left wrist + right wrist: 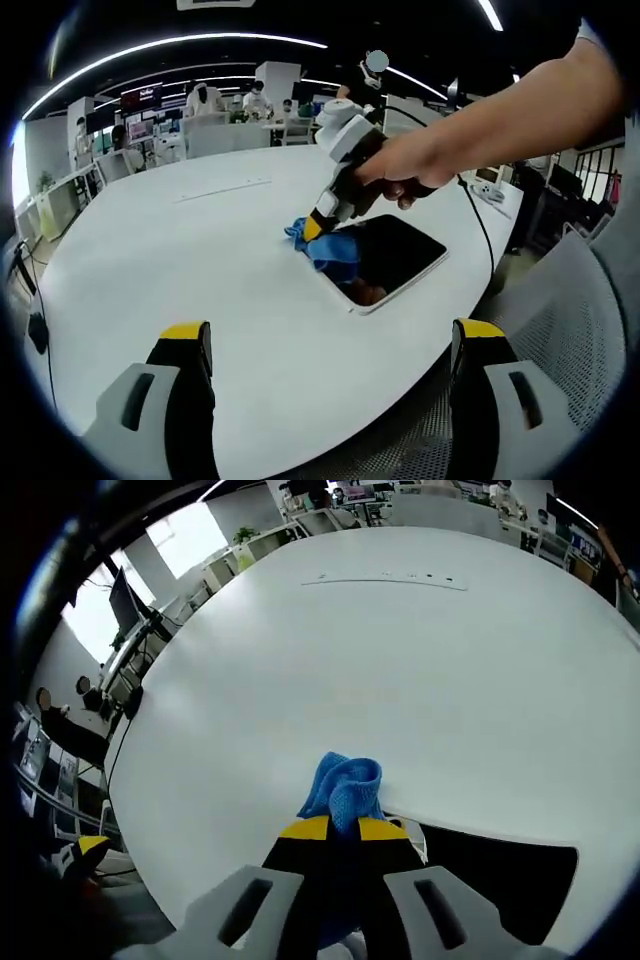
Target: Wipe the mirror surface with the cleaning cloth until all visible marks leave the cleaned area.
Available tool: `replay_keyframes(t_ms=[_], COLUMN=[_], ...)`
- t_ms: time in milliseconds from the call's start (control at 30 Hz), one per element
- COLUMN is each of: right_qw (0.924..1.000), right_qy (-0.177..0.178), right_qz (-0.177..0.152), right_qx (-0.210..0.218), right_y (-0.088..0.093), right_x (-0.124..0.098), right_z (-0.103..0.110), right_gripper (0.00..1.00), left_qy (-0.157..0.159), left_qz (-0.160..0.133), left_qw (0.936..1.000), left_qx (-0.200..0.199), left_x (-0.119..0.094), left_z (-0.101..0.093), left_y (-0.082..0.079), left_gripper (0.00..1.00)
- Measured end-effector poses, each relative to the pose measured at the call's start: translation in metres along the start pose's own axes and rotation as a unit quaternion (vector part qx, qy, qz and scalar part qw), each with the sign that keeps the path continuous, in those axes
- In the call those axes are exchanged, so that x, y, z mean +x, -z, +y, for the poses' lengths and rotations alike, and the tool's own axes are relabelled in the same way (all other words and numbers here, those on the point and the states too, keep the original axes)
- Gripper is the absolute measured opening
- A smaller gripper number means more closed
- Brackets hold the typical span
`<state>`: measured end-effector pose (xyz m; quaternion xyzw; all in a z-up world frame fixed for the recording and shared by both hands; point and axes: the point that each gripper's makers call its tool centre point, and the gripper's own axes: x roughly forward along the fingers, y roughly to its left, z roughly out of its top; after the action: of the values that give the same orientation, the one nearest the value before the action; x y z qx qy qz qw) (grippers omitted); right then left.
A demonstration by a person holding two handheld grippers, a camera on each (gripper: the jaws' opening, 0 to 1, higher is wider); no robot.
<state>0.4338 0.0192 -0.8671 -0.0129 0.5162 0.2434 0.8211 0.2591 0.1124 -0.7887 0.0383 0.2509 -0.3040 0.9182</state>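
While the right gripper (343, 830) has its jaws closed on the blue cleaning cloth (342, 785), the cloth bears on the white frame at one short end of the mirror (385, 255). From that end the dark glass runs away along its long axis, back beneath the gripper in the right gripper view, so the coming stroke is judged to draw the cloth lengthwise across the pane. On the white table (220, 260) the mirror lies flat. Well short of it, the left gripper (330, 345) hovers wide open, holding nothing.
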Motion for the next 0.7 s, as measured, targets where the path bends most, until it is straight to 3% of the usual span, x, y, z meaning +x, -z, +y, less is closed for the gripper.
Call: replay_keyframes(t_ms=[700], right_qw=[0.9998], right_qy=[-0.015], right_qz=[0.009], right_qx=[0.007], right_y=[0.032], right_x=[-0.014], right_z=[0.018], right_gripper=[0.02], left_qy=[-0.005], left_qz=[0.006], left_qw=[1.0], left_qx=[0.004], left_x=[0.0], left_z=[0.002], left_y=[0.003], left_gripper=[0.99])
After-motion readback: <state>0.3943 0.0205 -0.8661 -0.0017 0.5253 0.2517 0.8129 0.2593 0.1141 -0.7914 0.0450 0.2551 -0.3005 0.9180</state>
